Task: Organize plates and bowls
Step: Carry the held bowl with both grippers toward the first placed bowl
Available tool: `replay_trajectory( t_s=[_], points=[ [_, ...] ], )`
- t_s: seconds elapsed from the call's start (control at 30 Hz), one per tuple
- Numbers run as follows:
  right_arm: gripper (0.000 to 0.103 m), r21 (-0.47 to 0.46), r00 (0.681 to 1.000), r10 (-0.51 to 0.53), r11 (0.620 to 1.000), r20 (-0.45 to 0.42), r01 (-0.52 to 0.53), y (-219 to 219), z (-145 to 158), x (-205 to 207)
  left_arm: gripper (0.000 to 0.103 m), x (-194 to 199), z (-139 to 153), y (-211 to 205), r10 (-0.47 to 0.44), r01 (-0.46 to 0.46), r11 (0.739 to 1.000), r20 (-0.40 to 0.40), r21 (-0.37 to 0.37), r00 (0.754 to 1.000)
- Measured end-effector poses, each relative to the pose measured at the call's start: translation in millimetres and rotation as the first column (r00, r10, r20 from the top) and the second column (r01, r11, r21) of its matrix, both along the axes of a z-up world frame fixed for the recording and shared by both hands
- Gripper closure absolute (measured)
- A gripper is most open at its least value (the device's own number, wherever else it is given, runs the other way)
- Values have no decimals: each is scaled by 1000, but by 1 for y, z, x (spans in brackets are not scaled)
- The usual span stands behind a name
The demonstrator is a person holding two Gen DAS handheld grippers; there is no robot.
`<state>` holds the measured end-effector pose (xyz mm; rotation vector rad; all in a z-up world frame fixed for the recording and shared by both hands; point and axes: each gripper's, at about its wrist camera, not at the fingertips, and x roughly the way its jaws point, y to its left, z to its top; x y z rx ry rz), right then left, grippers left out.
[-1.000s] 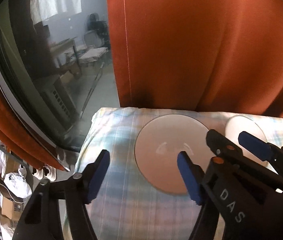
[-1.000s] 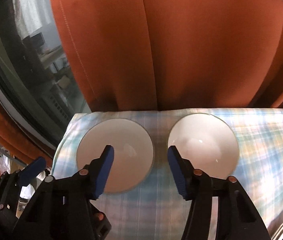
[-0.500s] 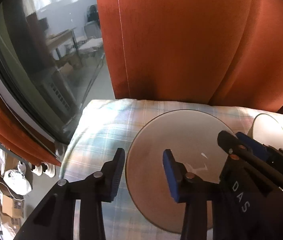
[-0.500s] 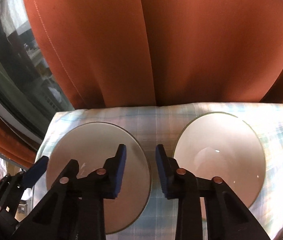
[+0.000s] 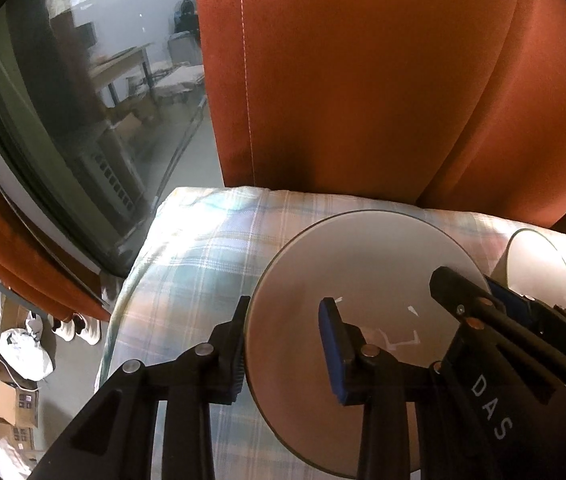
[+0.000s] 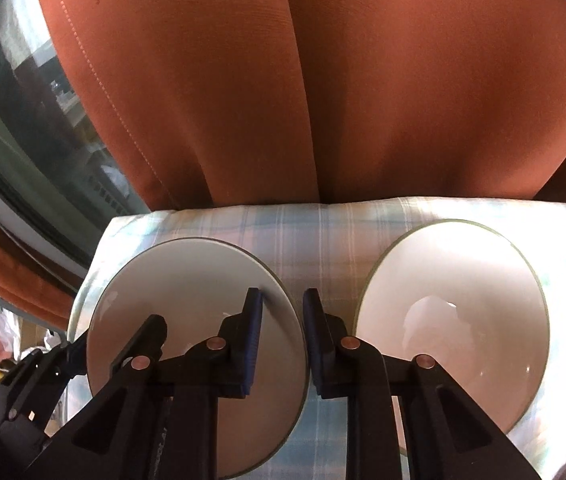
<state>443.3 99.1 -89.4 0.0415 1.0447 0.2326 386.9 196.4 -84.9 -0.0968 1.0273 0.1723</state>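
Note:
Two white bowls sit side by side on a plaid cloth. The left bowl has both grippers at its rim. My left gripper straddles its left rim, one finger outside and one inside. Its jaws are closing and a gap still shows at the inner pad. My right gripper is shut on the same bowl's right rim, with one pad inside and one outside. In the left wrist view the right gripper shows at the far side of the bowl. The right bowl stands untouched.
The plaid tablecloth ends at a left edge close to the left bowl. An orange curtain hangs right behind the table. A glass window is at the left, with boxes and bags on the floor below.
Both grippers came down and forward onto the left bowl. Their jaws narrowed from wide open to straddling its rim on either side.

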Motion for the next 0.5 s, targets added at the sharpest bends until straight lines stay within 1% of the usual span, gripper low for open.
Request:
replay_trajectory(
  t_s=[0.23,0.5],
  points=[
    [78,-3,1000,-6,1000,24,6,0,24,-11,71,-9,21,0,-6,6,1000,35,-5,999],
    [78,-6,997,-10,1000,82,11,0,65,-37,71,-33,60,0,-9,10,1000,96,-10,995]
  ],
)
